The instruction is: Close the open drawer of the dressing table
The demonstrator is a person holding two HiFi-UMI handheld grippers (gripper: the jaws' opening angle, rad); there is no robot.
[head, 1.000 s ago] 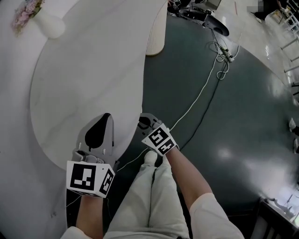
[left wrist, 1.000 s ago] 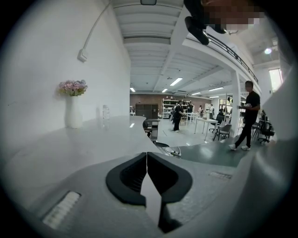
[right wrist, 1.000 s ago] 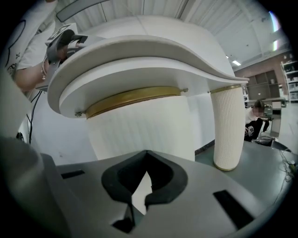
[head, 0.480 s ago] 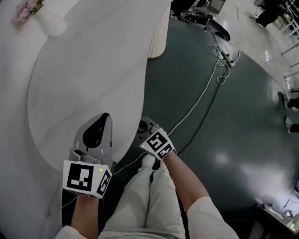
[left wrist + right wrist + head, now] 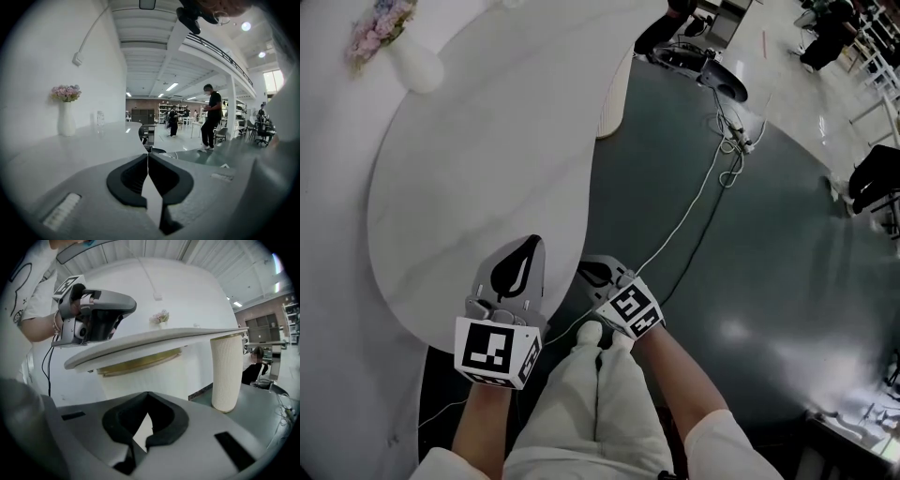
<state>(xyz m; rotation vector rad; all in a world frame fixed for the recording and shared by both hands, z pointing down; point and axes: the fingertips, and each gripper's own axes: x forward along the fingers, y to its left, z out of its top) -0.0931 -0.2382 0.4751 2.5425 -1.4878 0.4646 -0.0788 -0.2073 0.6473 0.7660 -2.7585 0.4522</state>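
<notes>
The dressing table (image 5: 478,169) has a white, curved top. In the right gripper view a white rounded front with a gold strip (image 5: 140,363) sits under the top (image 5: 154,341); I cannot tell whether a drawer stands out. My left gripper (image 5: 530,246) hovers over the top's near edge, shut and empty, and it looks along the tabletop (image 5: 70,150) with its jaws together (image 5: 148,157). My right gripper (image 5: 587,272) is beside the edge, below the top and above the floor. Its jaws (image 5: 147,394) are shut on nothing and point at the white front.
A white vase of flowers (image 5: 405,52) stands at the back of the top. A ribbed white leg (image 5: 615,89) carries the far end. A white cable (image 5: 694,202) and a dark cable run across the dark floor (image 5: 769,234). The person's legs (image 5: 600,403) are below.
The head view has shifted a little, so both grippers sit slightly lower and to the right in the picture. They keep their places at the table's edge and stay shut.
</notes>
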